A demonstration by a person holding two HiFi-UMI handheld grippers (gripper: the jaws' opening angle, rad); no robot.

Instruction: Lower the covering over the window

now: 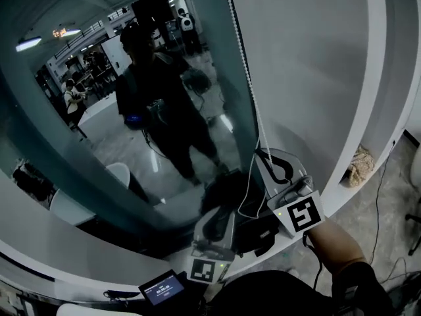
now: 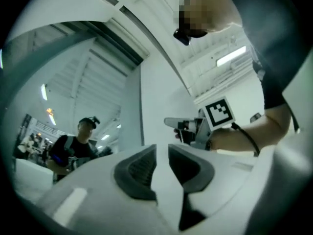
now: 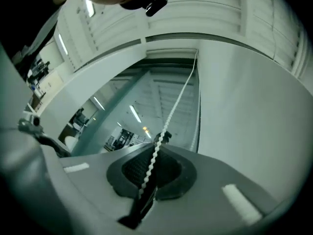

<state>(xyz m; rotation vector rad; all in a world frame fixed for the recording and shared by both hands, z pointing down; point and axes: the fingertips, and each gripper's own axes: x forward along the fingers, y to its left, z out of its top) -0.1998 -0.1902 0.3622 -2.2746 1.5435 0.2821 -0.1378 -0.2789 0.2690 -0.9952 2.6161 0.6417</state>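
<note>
A white bead chain (image 1: 247,71) hangs down the right edge of the window glass (image 1: 99,130), along the white wall (image 1: 309,58). My right gripper (image 1: 264,154) is shut on this chain, which runs up from between its pads (image 3: 171,173) in the right gripper view as the bead chain (image 3: 173,106) towards the window top. Below the grip, the slack loop (image 1: 242,199) hangs down. My left gripper (image 1: 219,210) sits lower and to the left, away from the chain. Its jaws (image 2: 162,148) stand slightly apart with nothing between them. The right gripper (image 2: 171,123) shows beyond them.
The glass mirrors a person and the room behind. A white sill (image 1: 79,259) curves along the bottom. A small screen device (image 1: 161,287) sits at the lower edge. A crumpled cloth (image 1: 358,166) lies by the wall's foot, and cables (image 1: 388,196) run over the floor at right.
</note>
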